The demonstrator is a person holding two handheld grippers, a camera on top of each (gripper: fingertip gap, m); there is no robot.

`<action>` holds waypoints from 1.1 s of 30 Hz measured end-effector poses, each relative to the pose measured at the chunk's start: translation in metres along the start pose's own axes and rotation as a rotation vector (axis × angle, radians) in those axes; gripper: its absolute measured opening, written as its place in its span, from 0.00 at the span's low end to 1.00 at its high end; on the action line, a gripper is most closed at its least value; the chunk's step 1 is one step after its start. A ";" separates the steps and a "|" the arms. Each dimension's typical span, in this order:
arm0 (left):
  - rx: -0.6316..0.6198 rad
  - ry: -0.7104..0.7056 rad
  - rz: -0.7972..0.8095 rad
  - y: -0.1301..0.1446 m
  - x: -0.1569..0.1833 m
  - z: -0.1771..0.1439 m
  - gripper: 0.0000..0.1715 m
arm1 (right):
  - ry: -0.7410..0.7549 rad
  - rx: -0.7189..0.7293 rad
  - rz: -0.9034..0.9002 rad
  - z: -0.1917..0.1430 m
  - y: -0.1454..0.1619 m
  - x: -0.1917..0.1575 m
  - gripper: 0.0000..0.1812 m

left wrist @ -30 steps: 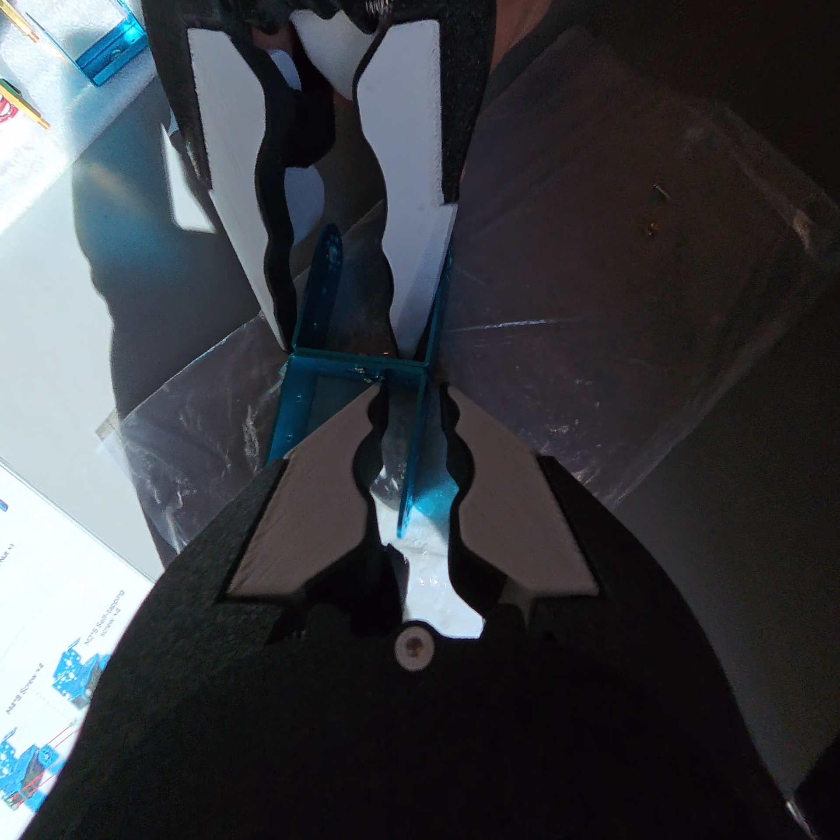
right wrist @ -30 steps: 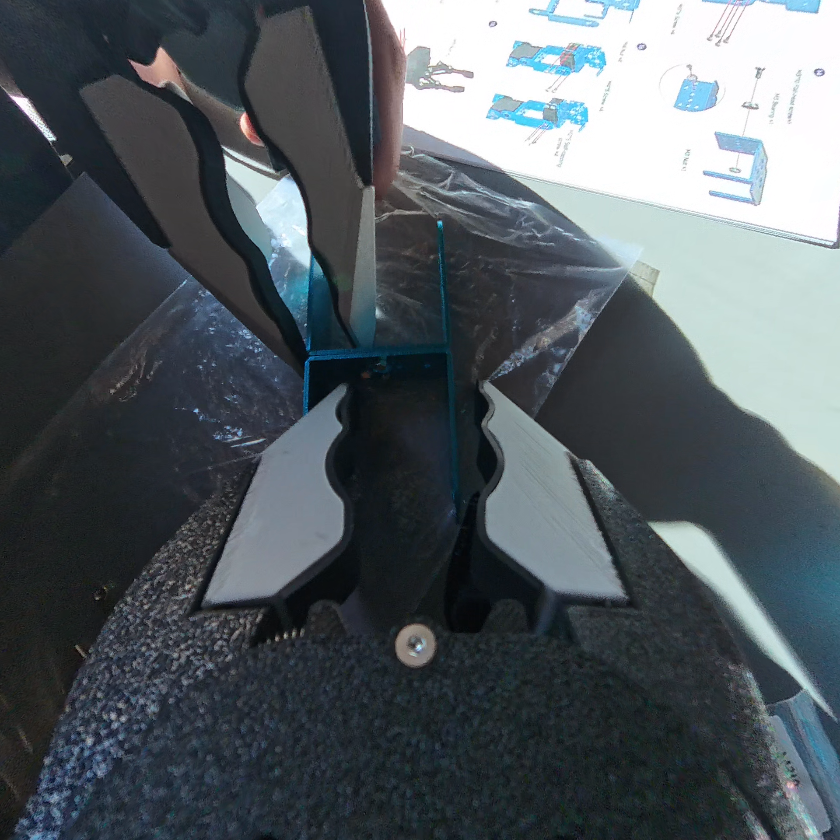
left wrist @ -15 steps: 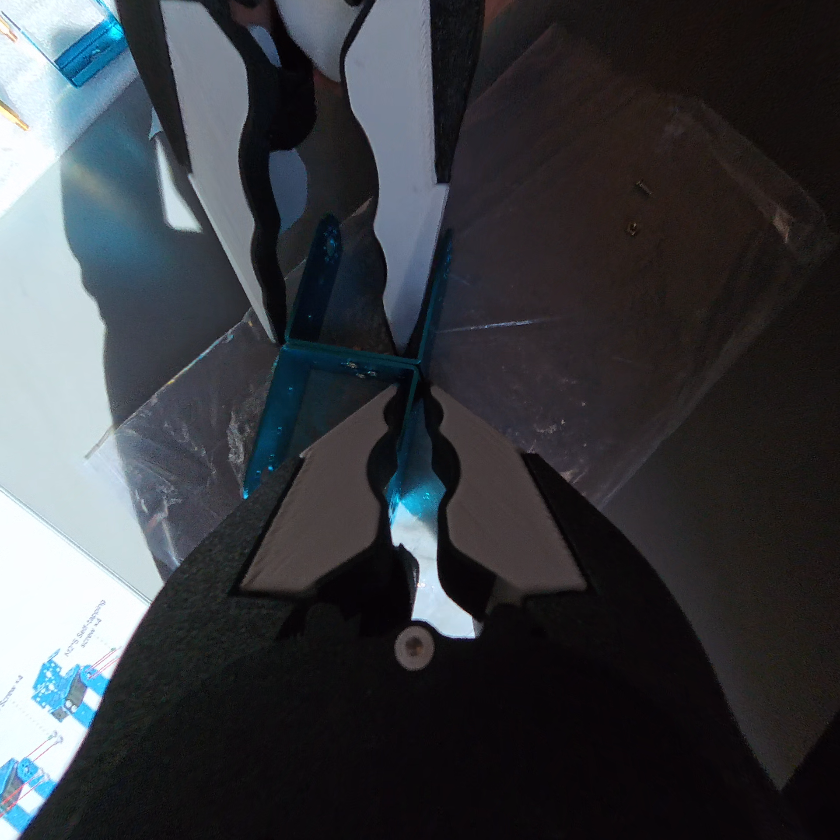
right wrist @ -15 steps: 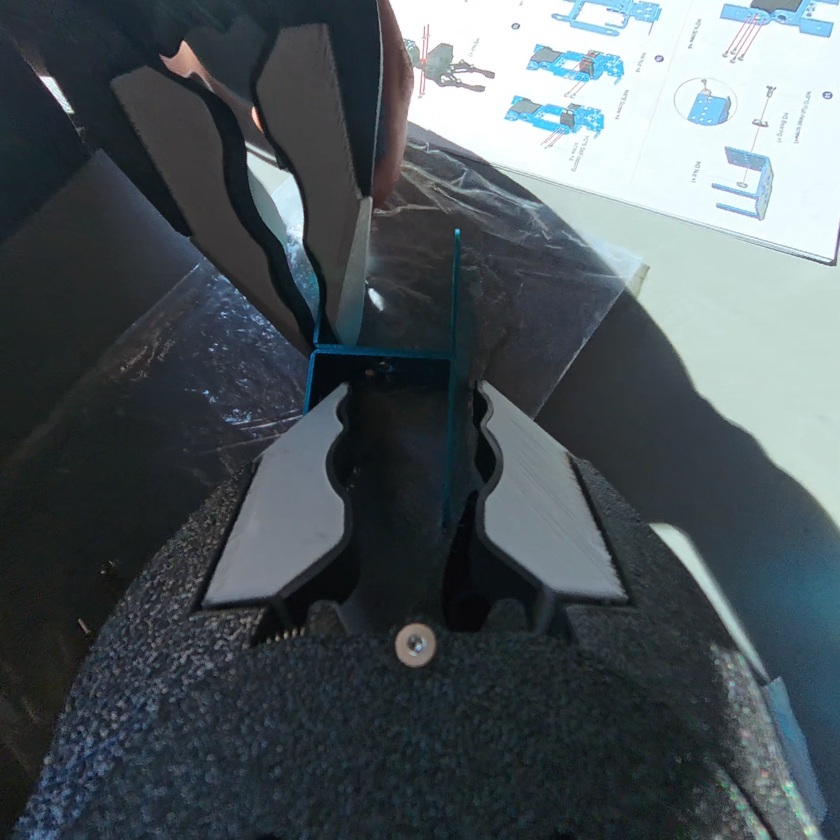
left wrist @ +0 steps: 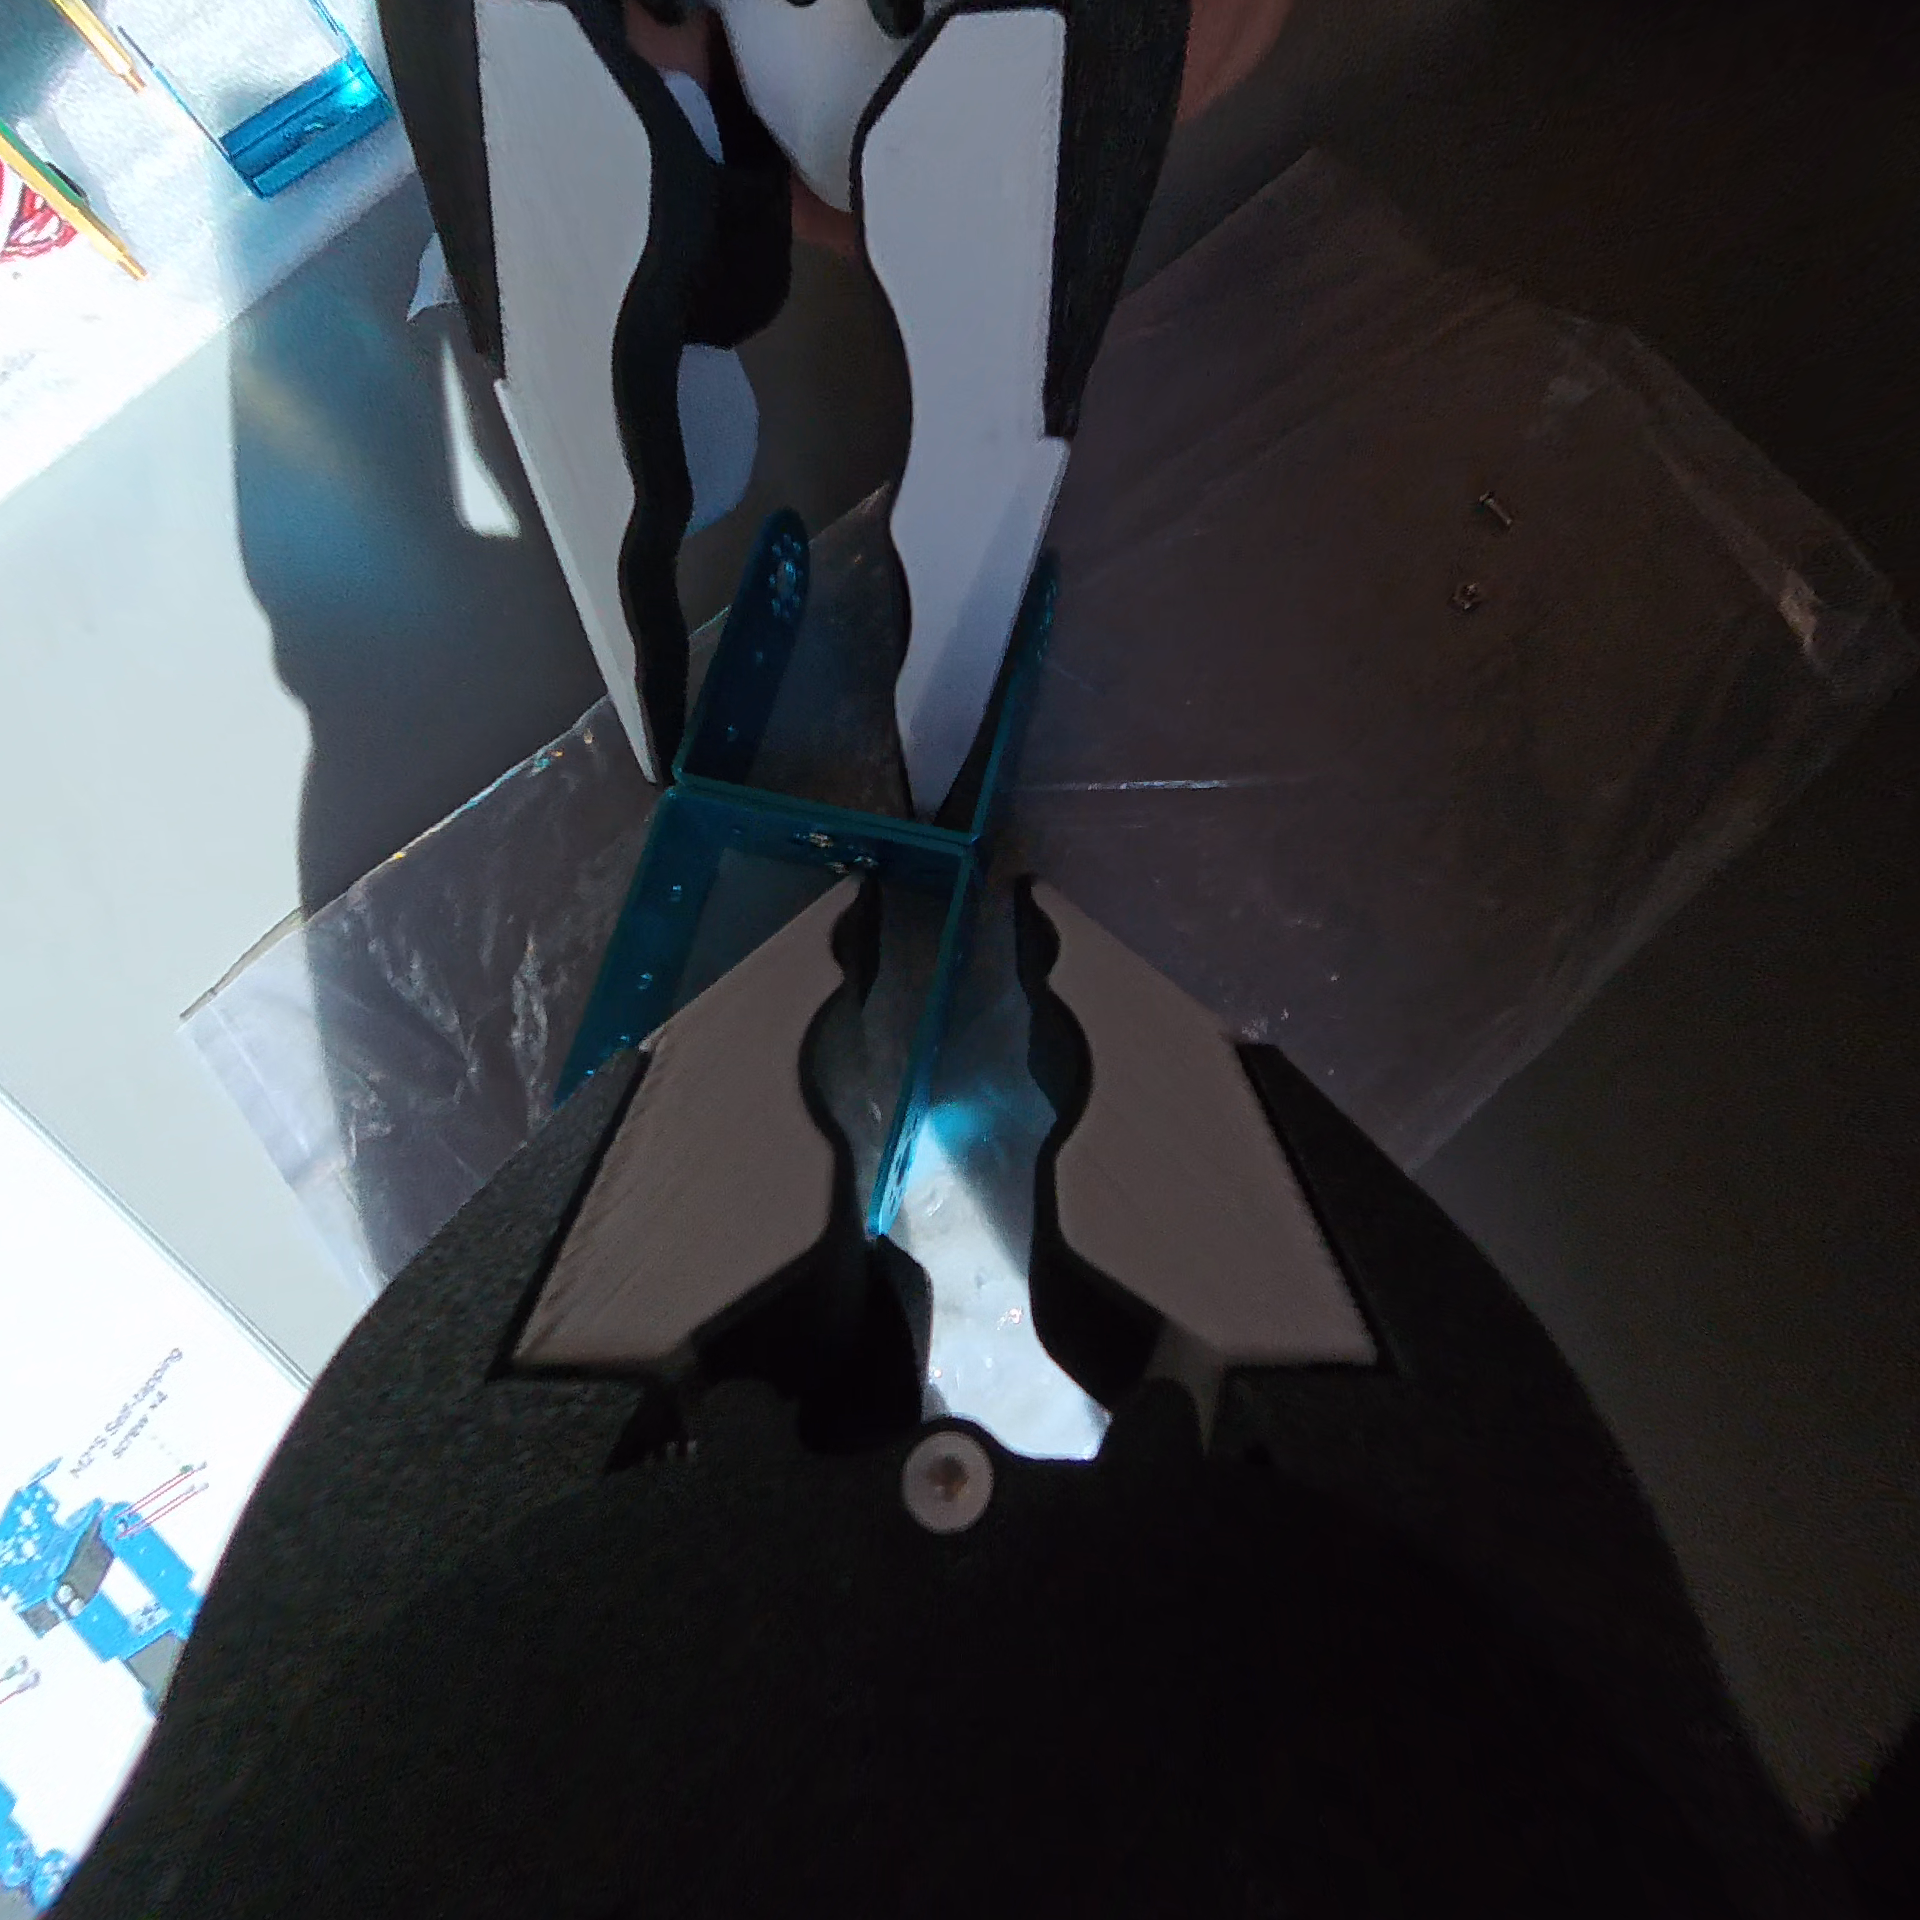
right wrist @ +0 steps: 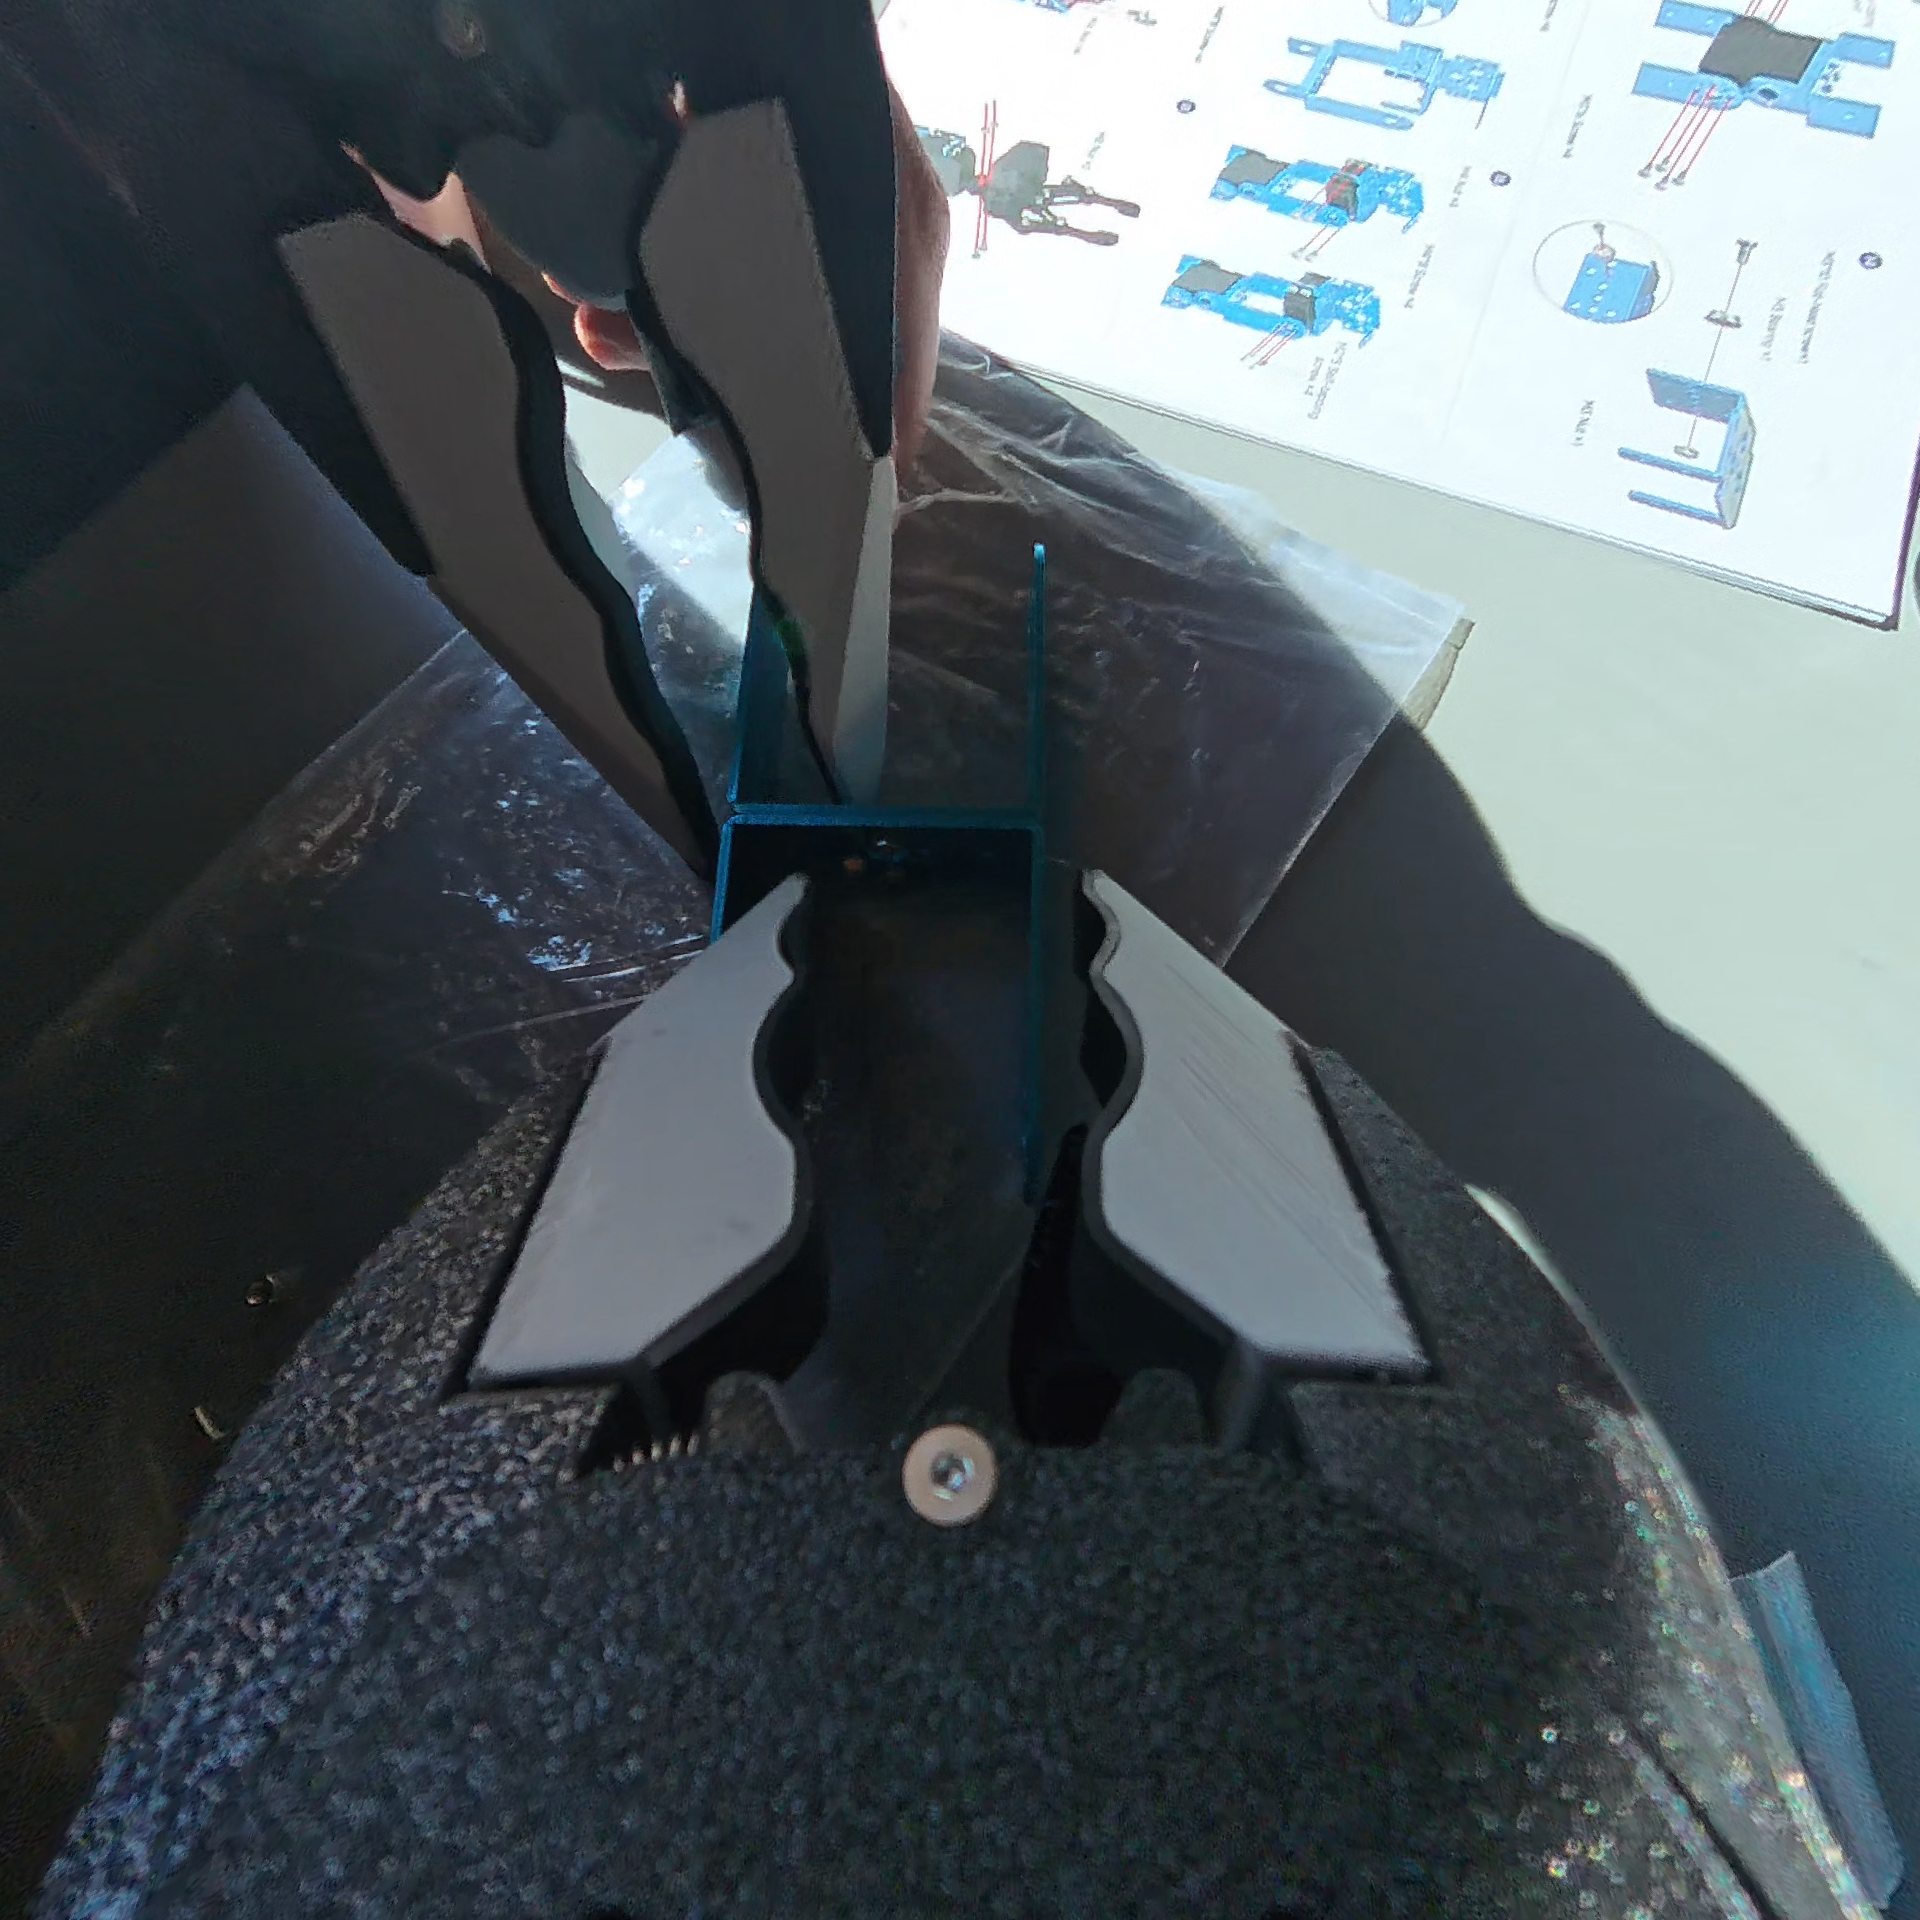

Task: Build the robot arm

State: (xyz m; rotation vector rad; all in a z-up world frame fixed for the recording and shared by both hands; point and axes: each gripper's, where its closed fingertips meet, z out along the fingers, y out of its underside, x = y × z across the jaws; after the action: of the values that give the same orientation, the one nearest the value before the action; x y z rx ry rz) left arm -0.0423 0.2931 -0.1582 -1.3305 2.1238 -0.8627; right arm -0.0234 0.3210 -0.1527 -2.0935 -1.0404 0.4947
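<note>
Two blue metal U-brackets point(left wrist: 810, 831) joined back to back stand on a clear plastic bag point(left wrist: 436, 977). My left gripper point(left wrist: 938, 883) is open, with one arm of the near bracket point(left wrist: 935, 1039) between its fingers and a gap on both sides. My right gripper point(right wrist: 942, 881) is open and straddles one arm point(right wrist: 1037, 987) of the opposite U of the bracket point(right wrist: 883, 821); one finger is inside the U, one outside. Each gripper shows facing the other: the right in the left wrist view point(left wrist: 790, 790), the left in the right wrist view point(right wrist: 777, 816).
A printed instruction sheet point(right wrist: 1507, 260) lies beyond the bag. Two small screws point(left wrist: 1475, 551) lie on a second clear bag point(left wrist: 1455, 727) over a black mat. A blue part point(left wrist: 301, 135) and brass standoffs point(left wrist: 104, 208) lie on the white table. A person's hand point(right wrist: 914, 312) holds the left gripper.
My left gripper's fingers narrowed onto the bracket arm half a second ago and have spread apart again. The right gripper stays open around its arm. The bracket has barely shifted.
</note>
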 end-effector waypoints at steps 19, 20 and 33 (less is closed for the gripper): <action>-0.002 0.030 0.013 0.000 0.006 0.001 0.05 | -0.010 0.016 0.011 -0.003 -0.002 -0.001 0.27; -0.002 0.030 0.012 0.000 0.006 0.001 0.05 | -0.012 0.016 0.012 -0.003 -0.002 -0.001 0.27; 0.012 -0.014 0.043 -0.003 0.003 0.000 0.13 | -0.024 0.025 0.027 -0.005 -0.001 0.000 0.25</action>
State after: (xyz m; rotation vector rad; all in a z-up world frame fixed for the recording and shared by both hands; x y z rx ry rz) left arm -0.0415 0.2896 -0.1567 -1.2768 2.1251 -0.8453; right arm -0.0211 0.3193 -0.1483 -2.0869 -1.0154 0.5444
